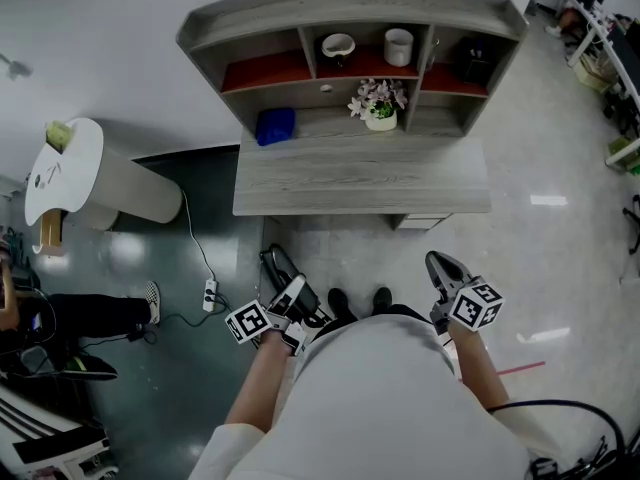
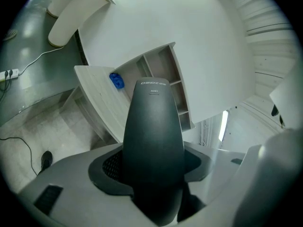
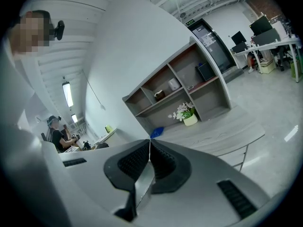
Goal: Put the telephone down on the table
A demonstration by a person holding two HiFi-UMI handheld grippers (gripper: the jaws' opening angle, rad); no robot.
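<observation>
1. While the left gripper [image 1: 292,296] hangs in front of the grey desk [image 1: 360,183], its jaws stand wide and grasp a black telephone handset [image 2: 154,141], which juts forward past the tips.
2. The handset is in the air above the floor, short of the desk's front edge and not touching it.
3. The right gripper [image 3: 149,148] has its jaws clenched tip to tip, with nothing between them.
4. Pale print near the handset's far end reads "CHINOE"; a smaller mark beneath is too small to read.
5. A blue object [image 1: 275,125] lies near the desk's back left corner, and a flower pot [image 1: 380,105] stands at the back edge's middle.
</observation>
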